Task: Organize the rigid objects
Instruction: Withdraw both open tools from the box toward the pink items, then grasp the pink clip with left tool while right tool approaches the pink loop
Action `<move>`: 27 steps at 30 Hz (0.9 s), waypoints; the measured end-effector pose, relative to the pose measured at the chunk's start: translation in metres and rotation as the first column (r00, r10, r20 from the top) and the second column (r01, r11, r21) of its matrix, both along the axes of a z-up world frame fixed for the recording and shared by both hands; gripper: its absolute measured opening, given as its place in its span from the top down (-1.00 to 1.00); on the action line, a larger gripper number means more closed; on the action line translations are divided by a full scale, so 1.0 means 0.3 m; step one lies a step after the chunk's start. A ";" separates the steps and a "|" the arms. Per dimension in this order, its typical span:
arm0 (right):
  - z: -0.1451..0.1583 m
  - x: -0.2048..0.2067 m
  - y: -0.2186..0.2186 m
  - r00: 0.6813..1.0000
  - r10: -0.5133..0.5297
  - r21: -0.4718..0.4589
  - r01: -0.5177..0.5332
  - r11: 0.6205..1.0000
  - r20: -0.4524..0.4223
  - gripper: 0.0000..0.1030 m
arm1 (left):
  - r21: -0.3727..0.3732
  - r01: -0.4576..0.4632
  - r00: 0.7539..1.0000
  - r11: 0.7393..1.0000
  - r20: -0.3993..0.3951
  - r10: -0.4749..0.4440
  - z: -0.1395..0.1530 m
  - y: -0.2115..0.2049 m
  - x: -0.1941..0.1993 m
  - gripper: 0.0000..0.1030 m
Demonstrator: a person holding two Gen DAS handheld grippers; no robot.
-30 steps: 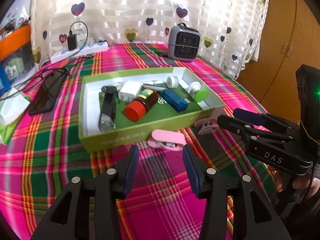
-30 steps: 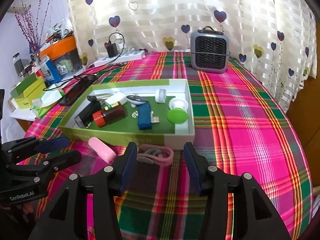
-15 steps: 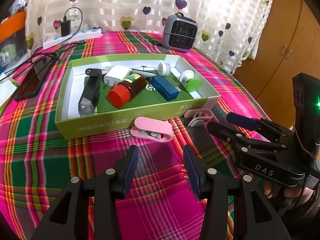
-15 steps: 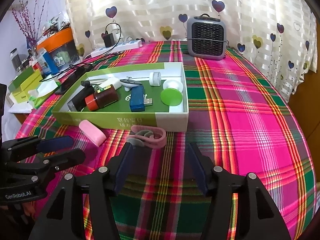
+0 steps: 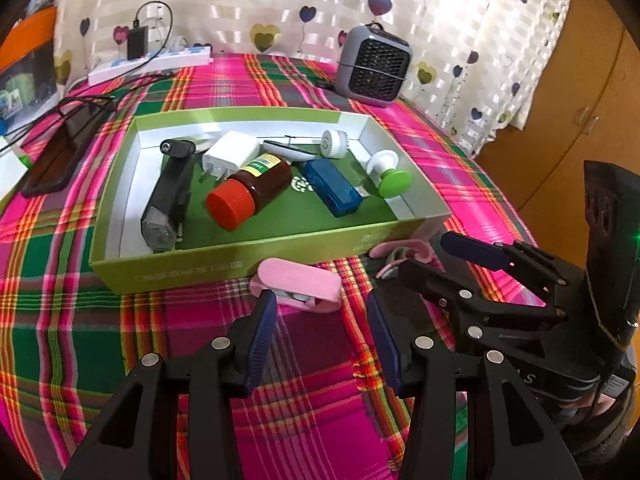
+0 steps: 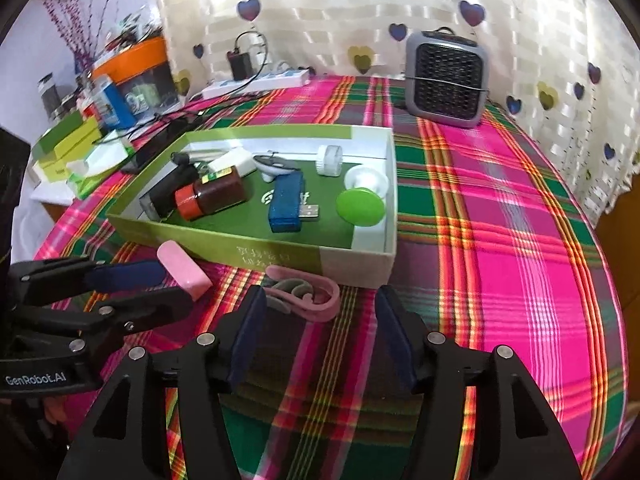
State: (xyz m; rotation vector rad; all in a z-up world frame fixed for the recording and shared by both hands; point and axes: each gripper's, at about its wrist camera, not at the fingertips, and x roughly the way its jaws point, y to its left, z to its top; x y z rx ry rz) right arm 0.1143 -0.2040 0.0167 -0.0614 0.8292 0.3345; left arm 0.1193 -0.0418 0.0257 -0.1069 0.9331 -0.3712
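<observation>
A pink oblong case (image 5: 298,284) lies on the plaid cloth just in front of the green box (image 5: 240,264). My left gripper (image 5: 320,320) is open, its tips right behind the case and not gripping it. A pink clip (image 6: 308,296) lies by the box's front right corner, between the tips of my open right gripper (image 6: 320,312), whose pads stay clear of it. Inside the box lie a red-capped brown bottle (image 5: 248,188), a blue USB stick (image 6: 286,202), a white plug (image 5: 232,154), a black torch (image 5: 168,200) and a green-topped knob (image 6: 360,206). In each view the other gripper (image 5: 436,258) (image 6: 172,286) shows at the side.
A grey fan heater (image 6: 446,78) stands at the back by the heart-print curtain. A power strip (image 5: 152,62) and cables lie at the back left, with a dark phone (image 5: 60,156) left of the box. Stacked boxes (image 6: 68,144) sit beyond the table's left edge, and a wooden cabinet (image 5: 580,112) stands right.
My left gripper has moved in on the pink case. The right gripper's jaws have widened, and the pink clip now lies between its tips.
</observation>
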 end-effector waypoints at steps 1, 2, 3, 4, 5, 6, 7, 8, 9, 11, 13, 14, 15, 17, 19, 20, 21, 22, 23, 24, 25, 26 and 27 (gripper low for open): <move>-0.002 0.004 0.005 1.000 0.012 -0.009 -0.012 1.000 0.000 -0.12 | 0.005 -0.004 1.000 1.000 0.001 0.004 0.000 0.000 0.000 0.10; -0.004 0.007 0.008 1.000 0.024 -0.015 -0.024 1.000 -0.001 -0.12 | 0.000 -0.004 1.000 1.000 -0.002 0.004 -0.002 0.002 0.002 0.10; -0.007 0.010 0.013 0.999 0.042 -0.020 -0.042 0.999 -0.004 -0.12 | -0.006 -0.004 1.000 1.000 -0.007 0.004 -0.004 0.005 0.004 0.10; -0.010 0.012 0.018 0.998 0.060 -0.025 -0.060 0.998 -0.006 -0.12 | -0.006 -0.009 1.000 1.000 -0.012 0.009 -0.007 0.009 0.005 0.10; -0.013 0.012 0.024 0.996 0.083 -0.031 -0.083 0.996 -0.010 -0.12 | 0.009 -0.018 1.000 1.000 -0.011 0.018 -0.008 0.014 0.002 0.10; -0.015 0.011 0.029 0.995 0.099 -0.036 -0.100 0.994 -0.013 -0.12 | 0.020 -0.020 1.000 1.000 -0.006 0.020 -0.008 0.019 -0.001 0.10; -0.016 0.008 0.036 0.992 0.126 -0.042 -0.126 0.991 -0.016 -0.12 | 0.027 -0.022 1.000 0.999 -0.005 0.023 -0.009 0.025 -0.004 0.10; -0.017 0.004 0.041 0.989 0.150 -0.044 -0.150 0.988 -0.016 -0.12 | 0.026 -0.025 1.000 0.999 -0.007 0.025 -0.010 0.032 -0.005 0.10; -0.018 0.001 0.045 0.987 0.163 -0.047 -0.163 0.985 -0.017 -0.12 | 0.022 -0.028 1.000 0.999 -0.008 0.029 -0.011 0.042 -0.007 0.10; -0.020 -0.005 0.054 0.982 0.188 -0.056 -0.188 0.981 -0.016 -0.12 | 0.027 -0.044 0.999 0.999 -0.013 0.044 -0.017 0.059 -0.008 0.10; -0.021 -0.008 0.058 0.978 0.205 -0.051 -0.206 0.977 -0.020 -0.12 | 0.032 -0.054 0.998 0.998 -0.016 0.055 -0.021 0.072 -0.008 0.10; -0.022 -0.009 0.059 0.977 0.214 -0.043 -0.215 0.976 -0.022 -0.12 | 0.032 -0.058 0.998 0.998 -0.017 0.059 -0.022 0.079 -0.009 0.10; -0.021 -0.011 0.060 0.975 0.222 -0.035 -0.222 0.974 -0.025 -0.12 | 0.032 -0.059 0.998 0.998 -0.016 0.060 -0.022 0.082 -0.011 0.10; -0.020 -0.018 0.064 0.969 0.246 -0.019 -0.247 0.969 -0.034 -0.12 | 0.030 -0.063 0.998 0.998 -0.014 0.063 -0.019 0.091 -0.015 0.10; -0.017 -0.026 0.068 0.964 0.264 -0.022 -0.265 0.964 -0.029 -0.12 | 0.014 -0.066 0.998 0.998 -0.016 0.066 -0.013 0.097 -0.014 0.10; -0.015 -0.027 0.064 0.967 0.253 -0.030 -0.254 0.967 -0.019 -0.12 | 0.002 -0.062 0.998 0.998 -0.017 0.062 -0.010 0.098 -0.015 0.10; -0.013 -0.023 0.058 0.972 0.234 -0.036 -0.234 0.972 -0.014 -0.12 | -0.005 -0.056 0.998 0.998 -0.017 0.056 -0.007 0.095 -0.017 0.10; -0.012 -0.016 0.051 0.978 0.210 -0.044 -0.210 0.977 -0.013 -0.12 | -0.010 -0.050 0.999 0.999 -0.017 0.050 -0.005 0.091 -0.017 0.10; -0.016 -0.007 0.047 0.984 0.180 -0.064 -0.181 0.981 -0.014 -0.12 | -0.014 -0.041 0.999 0.999 -0.015 0.040 -0.002 0.084 -0.018 0.10; -0.019 -0.001 0.048 0.985 0.172 -0.077 -0.172 0.982 -0.015 -0.12 | -0.015 -0.033 0.999 0.999 -0.014 0.033 0.000 0.077 -0.018 0.10; -0.023 0.002 0.051 0.985 0.170 -0.089 -0.171 0.981 -0.017 -0.12 | -0.015 -0.027 1.000 1.000 -0.016 0.027 0.000 0.071 -0.017 0.10; -0.028 0.004 0.056 0.985 0.174 -0.098 -0.175 0.980 -0.021 -0.12 | -0.019 -0.020 1.000 1.000 -0.019 0.020 0.000 0.063 -0.015 0.10; -0.031 0.006 0.063 0.983 0.180 -0.104 -0.181 0.978 -0.025 -0.12 | -0.021 -0.018 1.000 1.000 -0.022 0.017 0.000 0.059 -0.014 0.10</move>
